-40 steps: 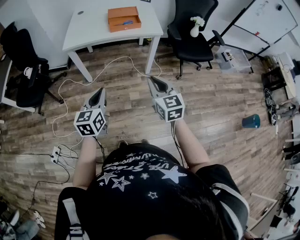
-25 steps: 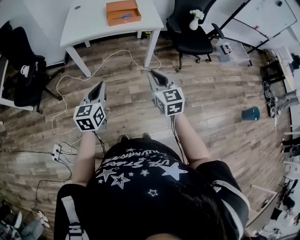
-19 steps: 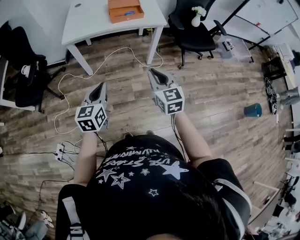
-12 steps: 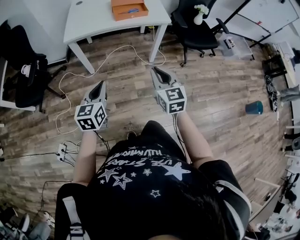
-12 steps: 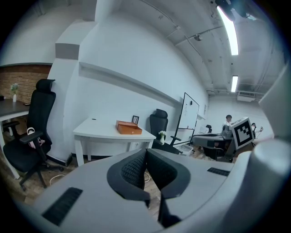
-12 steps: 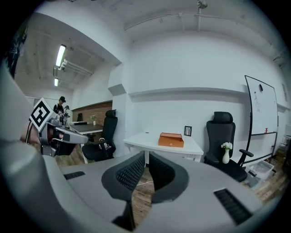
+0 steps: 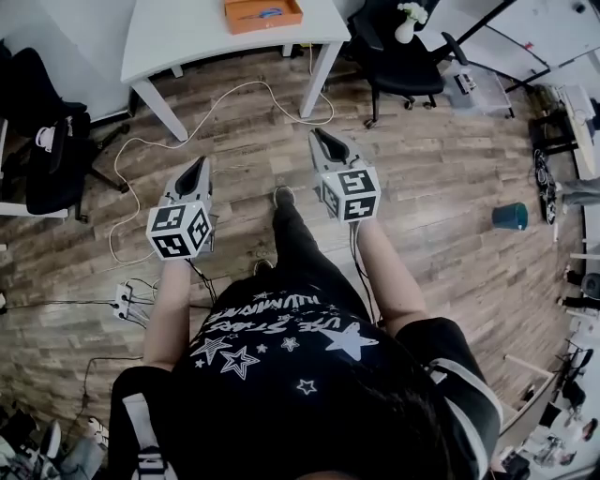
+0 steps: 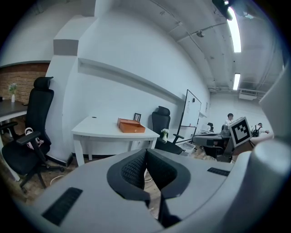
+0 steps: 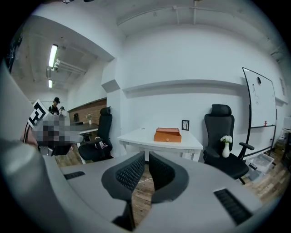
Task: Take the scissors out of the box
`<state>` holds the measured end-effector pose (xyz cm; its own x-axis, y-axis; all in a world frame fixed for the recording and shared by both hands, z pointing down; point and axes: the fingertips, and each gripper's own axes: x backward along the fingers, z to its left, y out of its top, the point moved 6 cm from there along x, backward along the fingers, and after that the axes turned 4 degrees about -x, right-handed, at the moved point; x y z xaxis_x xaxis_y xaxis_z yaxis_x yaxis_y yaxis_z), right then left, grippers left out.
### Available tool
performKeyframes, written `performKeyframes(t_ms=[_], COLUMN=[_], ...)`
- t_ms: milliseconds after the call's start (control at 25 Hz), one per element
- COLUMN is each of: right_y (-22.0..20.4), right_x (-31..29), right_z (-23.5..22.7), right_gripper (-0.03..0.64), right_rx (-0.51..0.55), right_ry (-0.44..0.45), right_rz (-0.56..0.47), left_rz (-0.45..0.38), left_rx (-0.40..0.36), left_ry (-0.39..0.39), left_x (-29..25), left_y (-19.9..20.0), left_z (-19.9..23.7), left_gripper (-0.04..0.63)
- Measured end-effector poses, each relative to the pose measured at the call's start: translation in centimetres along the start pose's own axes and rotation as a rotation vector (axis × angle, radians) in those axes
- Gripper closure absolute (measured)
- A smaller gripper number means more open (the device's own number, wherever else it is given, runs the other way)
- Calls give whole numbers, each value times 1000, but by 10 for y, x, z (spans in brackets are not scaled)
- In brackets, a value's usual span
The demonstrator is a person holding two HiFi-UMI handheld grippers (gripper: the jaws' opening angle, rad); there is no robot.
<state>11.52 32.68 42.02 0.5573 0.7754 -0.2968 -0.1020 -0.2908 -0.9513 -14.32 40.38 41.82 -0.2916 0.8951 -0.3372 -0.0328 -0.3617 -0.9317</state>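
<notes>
Left claw [image 7: 195, 167] was shut, pads meeting at the tips, nothing between them. Right claw [image 7: 324, 141] was the same: pads all but touching, empty. Both were held out level-ish over the wood-plank floor [image 7: 441, 178], well short of the target.

Flat orange open-top box [image 7: 265, 27] sat on the white rectangular table surface [image 7: 187, 37], near its far edge and well apart from both claws. Small blue item [image 7: 264, 13] lay inside it, probably the scissors' handles; too small to confirm. Both claw views had the box roughly dead ahead.

Step in hand, my read: approach on foot. One leg, shoe [image 7: 281, 195] forward, was out between the claws.
- Watch the white cable [image 7: 234, 94] looping across the floor in front of the surface.
- Stand square to the surface's long edge, not the side by the black office chair [image 7: 398, 66] and white flower vase [image 7: 408, 23].
- Open one claw before going over the box rim, come in from above, and grip the scissors near the pivot or handles.
- Pin the box with the other claw so it doesn't slide, then lift straight up clear of the wall.

Writing: white lettering and stars on the black T-shirt [image 7: 281, 347], too distorted to read. Marker cube [image 7: 178, 230] carried black-white square patterns only, no text.
</notes>
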Motion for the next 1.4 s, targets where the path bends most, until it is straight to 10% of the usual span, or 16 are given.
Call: performKeyframes(t_ms=[1400], right_y=[100], right_x=[-321], right_z=[-277], right_gripper=[558], right_rx=[-41], right_ry=[144], right_rz=[22], left_rz=[-38], left_rx=[-3], left_ry=[174], left_x=[-358], left_y=[137], left_z=[61], left_gripper=[577])
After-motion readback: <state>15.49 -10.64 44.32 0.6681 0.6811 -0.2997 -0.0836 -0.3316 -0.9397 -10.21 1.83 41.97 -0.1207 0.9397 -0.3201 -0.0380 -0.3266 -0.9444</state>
